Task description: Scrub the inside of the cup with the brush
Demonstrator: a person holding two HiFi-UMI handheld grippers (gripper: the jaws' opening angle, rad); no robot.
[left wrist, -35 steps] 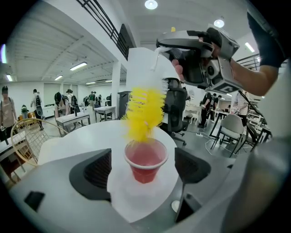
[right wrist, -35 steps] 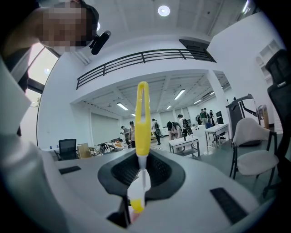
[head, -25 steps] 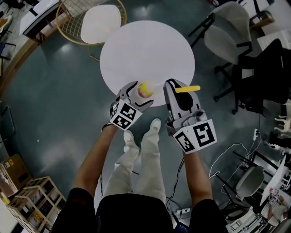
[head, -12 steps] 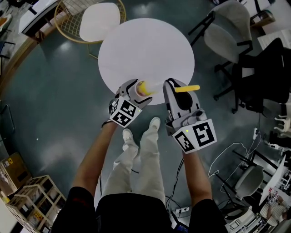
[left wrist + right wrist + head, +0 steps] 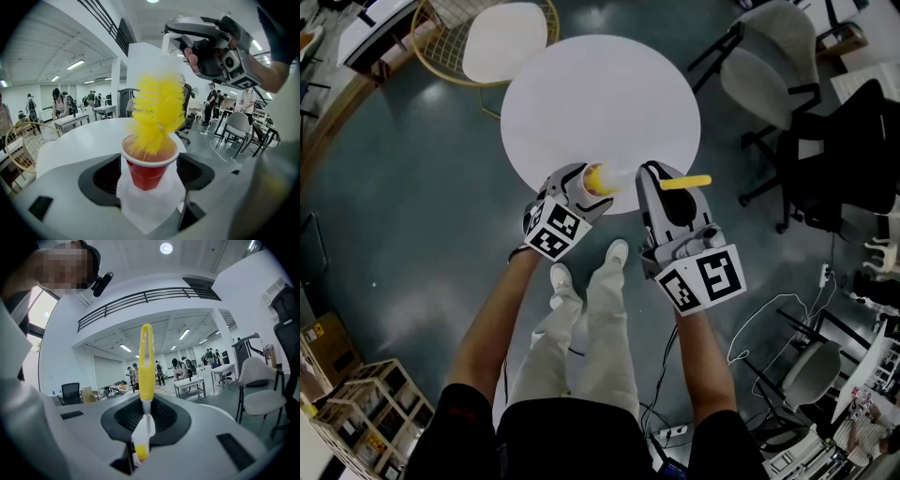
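Note:
A red cup (image 5: 147, 171) sits between the white pads of my left gripper (image 5: 149, 187), which is shut on it; its jaws have just been closing a little on the cup. The brush's yellow bristles (image 5: 157, 112) reach down into the cup's mouth. My right gripper (image 5: 143, 441) is shut on the brush, whose yellow handle (image 5: 146, 366) sticks out past the jaws. In the head view the left gripper (image 5: 577, 192) holds the cup (image 5: 596, 180) over the near edge of the table, and the right gripper (image 5: 666, 192) is close beside it with the handle (image 5: 686, 182) pointing right.
A round white table (image 5: 600, 94) lies ahead. A white-seated wire chair (image 5: 502, 42) stands at its far left. A grey office chair (image 5: 769, 75) and a black one (image 5: 853, 150) are on the right. Cables (image 5: 769, 323) trail on the floor.

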